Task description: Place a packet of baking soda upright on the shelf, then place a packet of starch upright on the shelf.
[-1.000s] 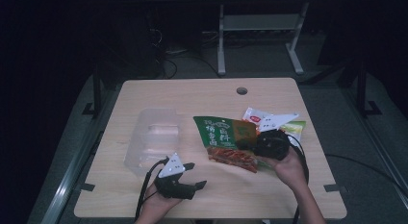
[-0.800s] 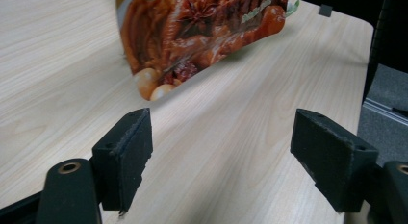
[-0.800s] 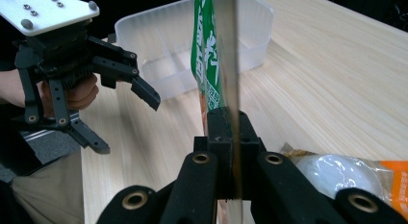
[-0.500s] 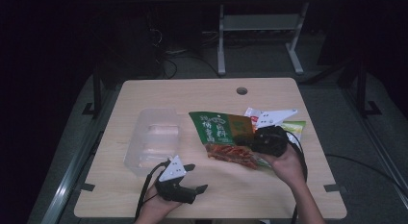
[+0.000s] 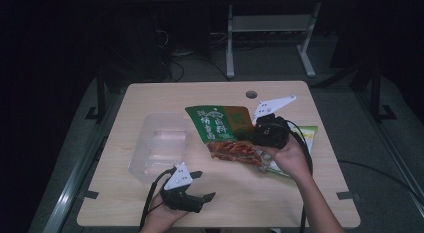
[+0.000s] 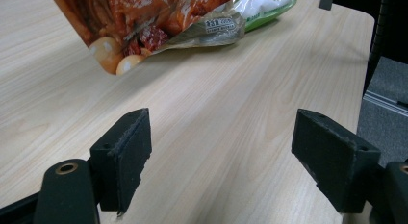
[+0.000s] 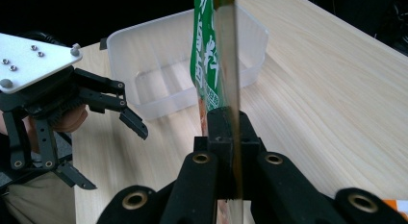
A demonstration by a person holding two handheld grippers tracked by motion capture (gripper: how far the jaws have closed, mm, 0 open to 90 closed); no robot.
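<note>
A snack packet, green at the top and red below, hangs tilted above the table with my right gripper shut on its right edge. The right gripper view meets the packet edge-on, pinched between the closed jaws of that gripper. My left gripper is open near the table's front edge, holding nothing. In the left gripper view its jaws stand wide apart over bare wood, with the packet's red lower corner ahead.
A clear plastic tub lies left of the packet, seen as the tub past it in the right gripper view. A light green packet lies flat under the right hand. A cable hole marks the table's far side.
The right gripper has carried the packet leftward, closer to the tub, leaving the light green packet behind. The left gripper has stayed by the front edge, open.
</note>
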